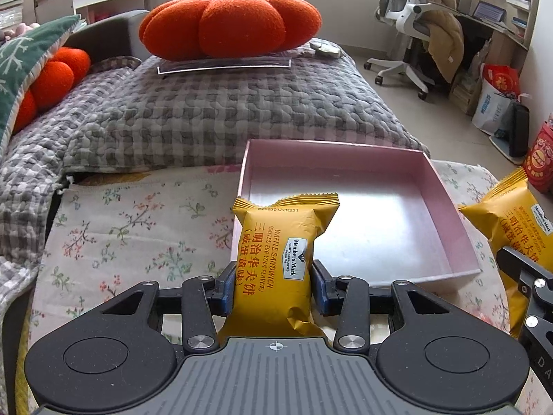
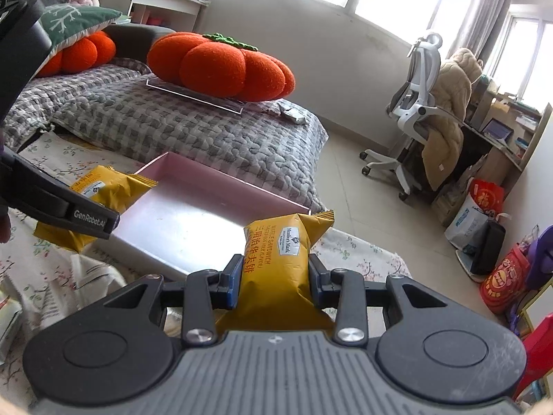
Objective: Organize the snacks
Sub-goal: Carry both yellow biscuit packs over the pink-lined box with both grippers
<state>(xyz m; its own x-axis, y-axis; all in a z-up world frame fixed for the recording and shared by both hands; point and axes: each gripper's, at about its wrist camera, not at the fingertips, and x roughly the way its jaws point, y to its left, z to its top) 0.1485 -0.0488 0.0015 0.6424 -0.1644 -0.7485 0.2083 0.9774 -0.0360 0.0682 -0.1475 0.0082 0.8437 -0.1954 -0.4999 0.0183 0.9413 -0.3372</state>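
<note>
My left gripper (image 1: 274,285) is shut on a yellow waffle sandwich packet (image 1: 276,259), held at the near left corner of an open pink box (image 1: 449,214). The box is shallow with a shiny bare floor. My right gripper (image 2: 273,280) is shut on a second yellow waffle sandwich packet (image 2: 280,263), held at the box's (image 2: 214,176) near right edge. In the left wrist view the right gripper's packet (image 1: 511,228) shows at the right. In the right wrist view the left gripper's finger (image 2: 62,204) and its packet (image 2: 110,186) show at the left.
The box sits on a floral cloth (image 1: 131,235) beside a grey checked quilt (image 1: 224,114). An orange pumpkin cushion (image 1: 231,24) lies on a clear tray at the far end. An office chair (image 2: 425,114) and bags (image 2: 484,207) stand on the floor to the right.
</note>
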